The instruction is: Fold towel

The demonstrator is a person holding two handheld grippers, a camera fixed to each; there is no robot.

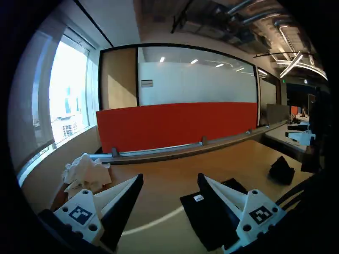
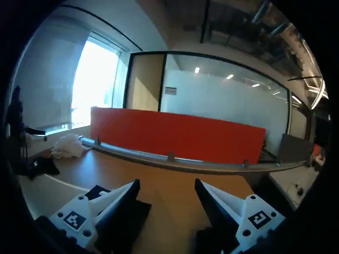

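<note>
Both held low in their views, the left gripper [image 1: 169,175] and right gripper [image 2: 166,181] gape open, grasping nothing. The black towel [image 1: 193,211] lies flat on the table [image 1: 169,199], lower right. A crumpled white cloth [image 1: 87,173] sits mid-left, with a red partition [image 1: 178,122] behind.

Wooden worktop [image 1: 169,178], pale curved stripe [image 1: 156,220] across the near part, between the jaws. Left gripper view: black towel [image 1: 194,213] lies flat, under and just ahead of the right-hand jaw. Crumpled white cloth [image 1: 87,171] beyond the left-hand jaw. Bunched black cloth [image 1: 282,169] far off to the right. Orange divider [image 1: 178,122] stands along the far edge.
</note>
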